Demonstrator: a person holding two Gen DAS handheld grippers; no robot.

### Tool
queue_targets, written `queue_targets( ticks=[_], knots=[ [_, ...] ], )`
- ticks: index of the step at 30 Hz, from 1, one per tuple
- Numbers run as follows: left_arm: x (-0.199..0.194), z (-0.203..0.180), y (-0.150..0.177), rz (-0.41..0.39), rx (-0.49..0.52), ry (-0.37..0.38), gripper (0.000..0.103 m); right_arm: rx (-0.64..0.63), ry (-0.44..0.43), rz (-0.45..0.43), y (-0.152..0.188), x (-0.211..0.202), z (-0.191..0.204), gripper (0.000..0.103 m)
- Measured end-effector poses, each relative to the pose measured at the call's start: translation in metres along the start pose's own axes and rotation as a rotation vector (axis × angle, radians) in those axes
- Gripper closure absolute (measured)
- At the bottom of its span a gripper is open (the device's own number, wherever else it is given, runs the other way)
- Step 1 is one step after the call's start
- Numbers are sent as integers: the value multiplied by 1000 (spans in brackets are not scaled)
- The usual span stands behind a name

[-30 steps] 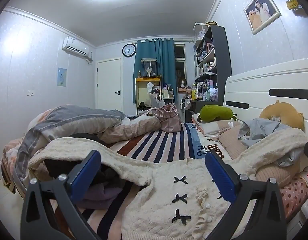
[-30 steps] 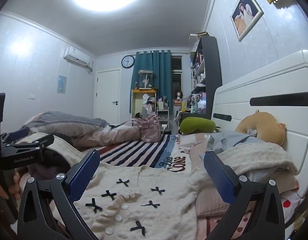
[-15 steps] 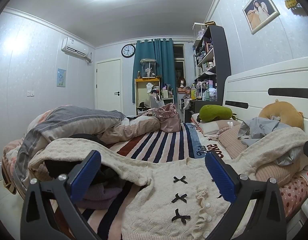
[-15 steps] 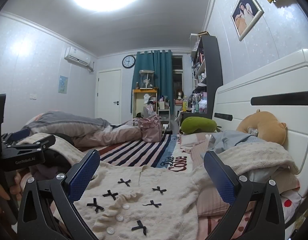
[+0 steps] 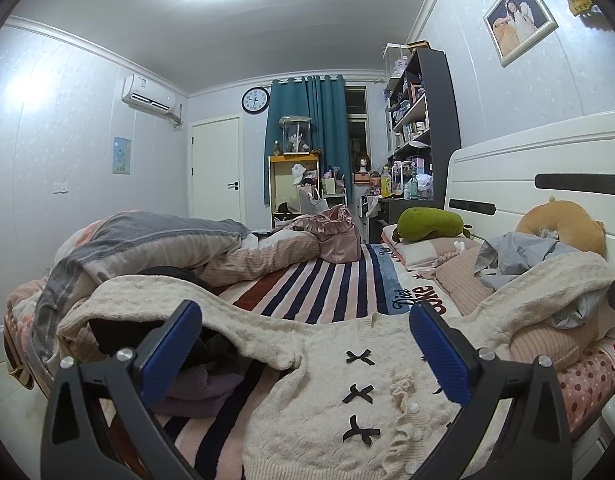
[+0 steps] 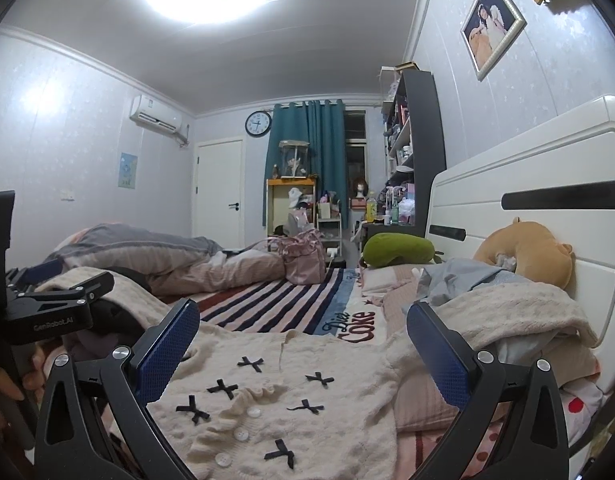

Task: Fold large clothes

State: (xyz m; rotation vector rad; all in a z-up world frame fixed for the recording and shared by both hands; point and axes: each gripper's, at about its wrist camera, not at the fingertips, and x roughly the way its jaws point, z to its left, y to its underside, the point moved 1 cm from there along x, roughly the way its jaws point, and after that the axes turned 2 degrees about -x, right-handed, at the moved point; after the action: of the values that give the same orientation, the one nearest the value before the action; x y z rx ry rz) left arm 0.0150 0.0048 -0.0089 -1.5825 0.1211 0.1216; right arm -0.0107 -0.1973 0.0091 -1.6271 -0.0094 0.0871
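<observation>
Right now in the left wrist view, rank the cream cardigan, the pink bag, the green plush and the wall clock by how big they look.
1. cream cardigan, though it lies nearest the camera
2. pink bag and green plush, too alike to rank
3. wall clock

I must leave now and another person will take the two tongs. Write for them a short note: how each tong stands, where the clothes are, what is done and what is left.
Left tongs: open, holding nothing, above the cream cardigan.
Right tongs: open, holding nothing, above the same cardigan.
The cardigan lies front up on the striped bed cover, buttoned side toward you. One sleeve is draped over a pile of dark clothes on the left, the other over the pillows on the right.
Done: it is spread out; no fold made yet.
Left: bring in both sleeves, then fold the body.
</observation>
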Motion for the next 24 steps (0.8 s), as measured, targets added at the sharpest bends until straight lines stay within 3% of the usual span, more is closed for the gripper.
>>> queue_targets(
  ticks=[24],
  knots=[
    [3,3,0,7,1,-7,1,22,-25,18,13,9,8,0]
  ],
)
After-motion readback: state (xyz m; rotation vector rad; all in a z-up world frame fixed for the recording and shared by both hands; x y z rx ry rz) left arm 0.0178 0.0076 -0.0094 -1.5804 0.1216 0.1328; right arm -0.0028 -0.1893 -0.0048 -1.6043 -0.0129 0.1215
